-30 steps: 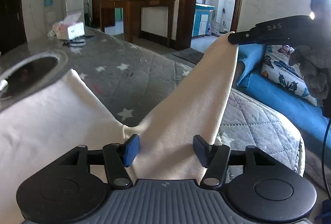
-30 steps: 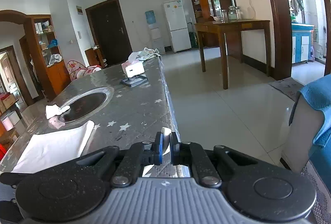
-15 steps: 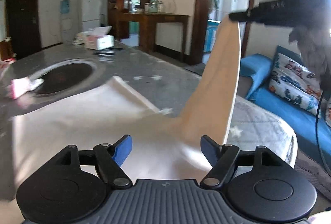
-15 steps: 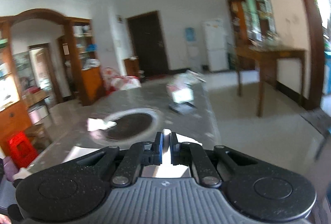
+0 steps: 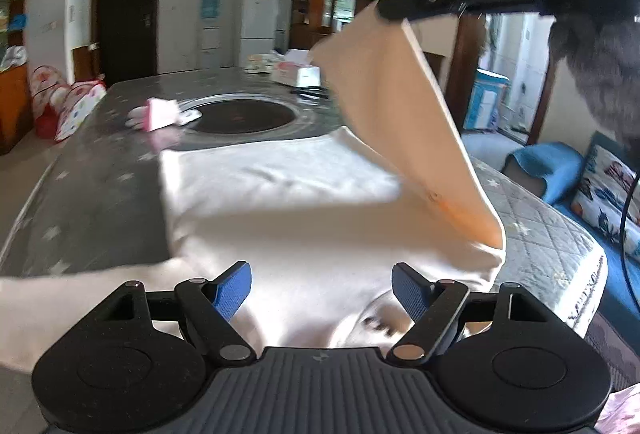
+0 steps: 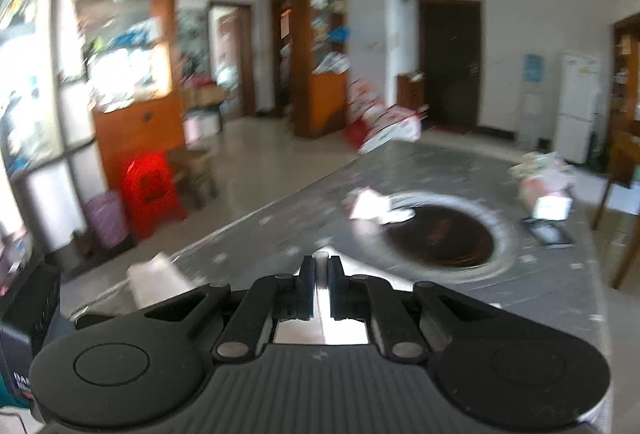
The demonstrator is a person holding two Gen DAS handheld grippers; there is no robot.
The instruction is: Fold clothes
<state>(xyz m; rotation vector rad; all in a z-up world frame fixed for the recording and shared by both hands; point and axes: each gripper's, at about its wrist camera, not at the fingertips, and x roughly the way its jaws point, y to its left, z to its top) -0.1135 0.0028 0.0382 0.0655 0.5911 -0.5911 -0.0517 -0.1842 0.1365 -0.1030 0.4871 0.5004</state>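
A cream garment (image 5: pixel 288 201) lies spread on the grey star-patterned table (image 5: pixel 92 169). My left gripper (image 5: pixel 322 292) is open and empty, low over the garment's near edge. My right gripper (image 5: pixel 384 11) is shut on the garment's right side and holds it lifted high above the table, so a flap (image 5: pixel 408 121) hangs down over the body. In the right wrist view the right gripper (image 6: pixel 320 290) is closed on a thin strip of cream cloth (image 6: pixel 321 258).
A round dark inset (image 5: pixel 244 115) sits in the table's middle, with a pink-white cloth (image 5: pixel 160 111) beside it and a tissue box (image 5: pixel 298 73) beyond. A blue sofa (image 5: pixel 600 193) stands on the right. A red stool (image 6: pixel 150 189) and cabinets stand on the left.
My right gripper has swung the lifted flap leftwards over the garment, turning left. My left gripper has opened wider and drawn back, so more of the garment shows.
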